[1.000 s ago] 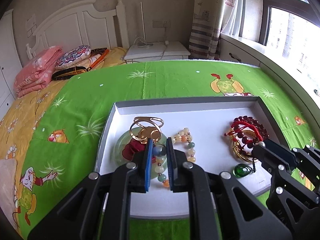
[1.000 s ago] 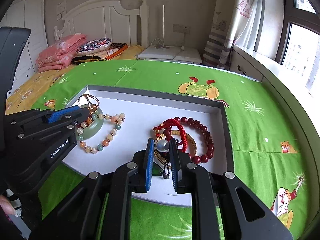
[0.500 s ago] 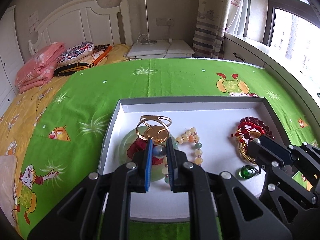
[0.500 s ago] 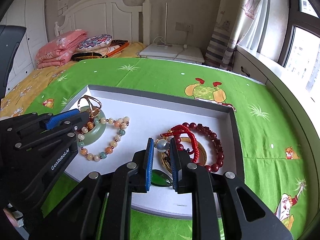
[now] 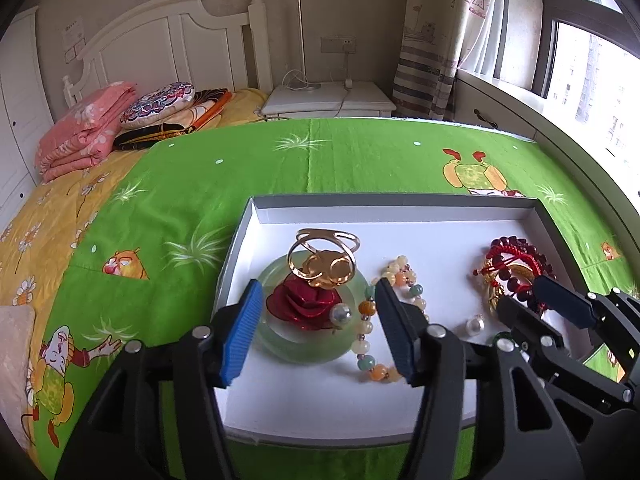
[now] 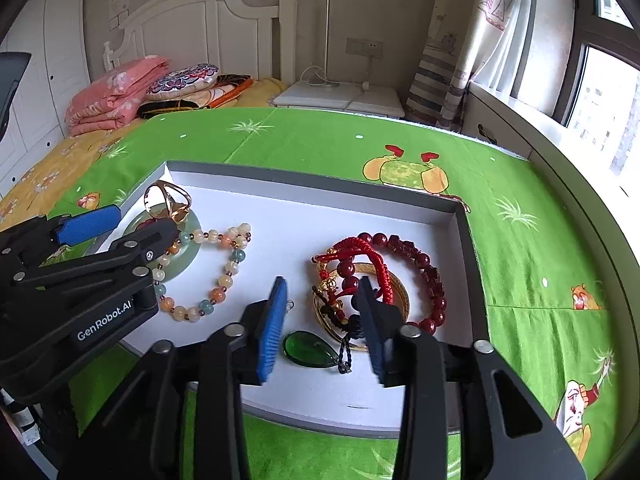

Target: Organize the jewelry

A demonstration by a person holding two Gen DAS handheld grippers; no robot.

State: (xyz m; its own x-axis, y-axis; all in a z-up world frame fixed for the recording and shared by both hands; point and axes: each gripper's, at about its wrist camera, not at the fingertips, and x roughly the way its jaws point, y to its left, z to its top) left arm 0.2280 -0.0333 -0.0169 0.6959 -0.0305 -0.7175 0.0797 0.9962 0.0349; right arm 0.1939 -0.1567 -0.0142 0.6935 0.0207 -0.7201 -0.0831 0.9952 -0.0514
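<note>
Green bedspread (image 6: 320, 148); "GenRobot.AI" tongs (image 6: 124, 236).

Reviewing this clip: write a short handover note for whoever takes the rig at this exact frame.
Left claw: open, empty, above the jade bangle.
Right claw: open, empty, above the green pendant.
All jewelry lies in the white tray: gold ring and red rose on the bangle, one pearl beside the rose, a second pearl on the tray floor, pastel bead bracelet, red bracelets piled on a gold bangle.
Done: both pearls lie in the tray.
Left: apparently nothing outside the tray; untangle the piles if required.
</note>
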